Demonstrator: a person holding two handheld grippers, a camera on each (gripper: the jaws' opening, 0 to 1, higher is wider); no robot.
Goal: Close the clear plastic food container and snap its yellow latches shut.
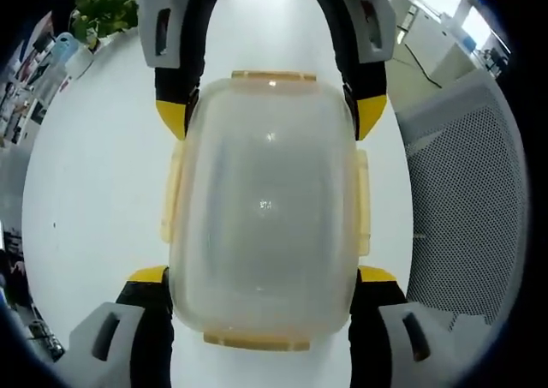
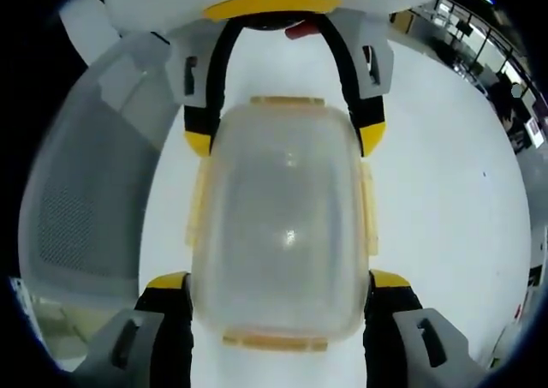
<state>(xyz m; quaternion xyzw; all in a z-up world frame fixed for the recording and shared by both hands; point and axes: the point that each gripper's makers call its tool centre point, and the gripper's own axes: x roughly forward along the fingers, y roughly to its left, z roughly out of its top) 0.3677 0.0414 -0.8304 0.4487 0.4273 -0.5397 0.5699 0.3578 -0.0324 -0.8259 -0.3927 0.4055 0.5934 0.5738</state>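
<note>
- Container (image 1: 265,208) sits on the white desk (image 1: 94,191), squarely between the two claws, lid on top and looking seated, though I can't tell if it's pressed fully home.
- Left claw (image 1: 264,289) straddles the near end: its yellow tips stand either side of the box, jaws spread wide, close against the walls; whether they actually squeeze I can't tell.
- Right claw (image 1: 272,114) shows at the far end in the left gripper view, mirroring it, tips at the corners of the box.
- From the right gripper view it's the same picture reversed: the right claw (image 2: 279,294) flanks the container (image 2: 282,217) at its near end, spread wide, and the left claw (image 2: 285,140) brackets the far end.
- Key relation: the box's long axis runs straight from one claw to the other, so each claw faces a short end, equally near.
- Yellow latches (image 1: 364,204) on the long sides stick outward, so by my read they aren't snapped yet; the end latches (image 1: 257,341) lie right by each claw's tips and seem the natural first press.
- A grey mesh chair (image 1: 467,208) stands beside the desk; plants (image 1: 107,7) and office clutter lie beyond.
</note>
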